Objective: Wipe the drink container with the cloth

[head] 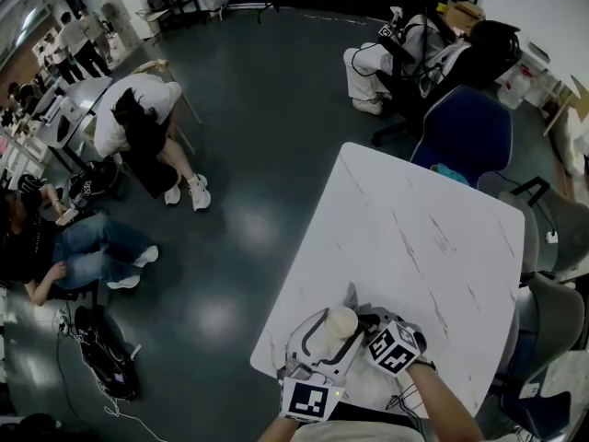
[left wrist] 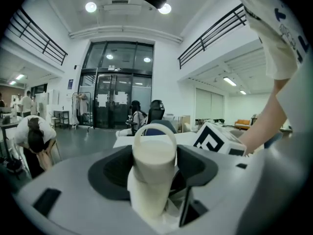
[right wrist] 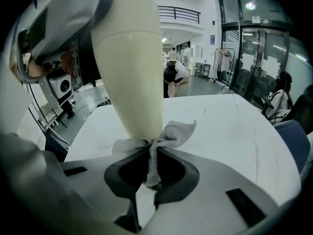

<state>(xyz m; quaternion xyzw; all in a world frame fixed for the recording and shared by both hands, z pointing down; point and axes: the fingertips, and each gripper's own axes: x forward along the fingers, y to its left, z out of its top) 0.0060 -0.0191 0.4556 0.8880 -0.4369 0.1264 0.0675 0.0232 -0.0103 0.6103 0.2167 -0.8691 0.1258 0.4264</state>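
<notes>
A cream drink container [head: 337, 325] with a loop handle on its lid is held off the white table [head: 414, 247] near its front edge. My left gripper [head: 324, 350] is shut on the container [left wrist: 151, 175], whose body stands between the jaws. My right gripper [head: 366, 324] is shut on a grey mesh cloth [right wrist: 156, 143], which bunches between the jaws and fans out against the container [right wrist: 129, 62]. The cloth touches the container's lower side. In the head view the cloth [head: 352, 296] shows only as a small grey tip.
A blue chair [head: 465, 132] stands at the table's far edge, grey chairs [head: 552, 311] at its right. Several people sit or bend on the dark floor at left and far back. A bag and cables [head: 106, 353] lie on the floor at lower left.
</notes>
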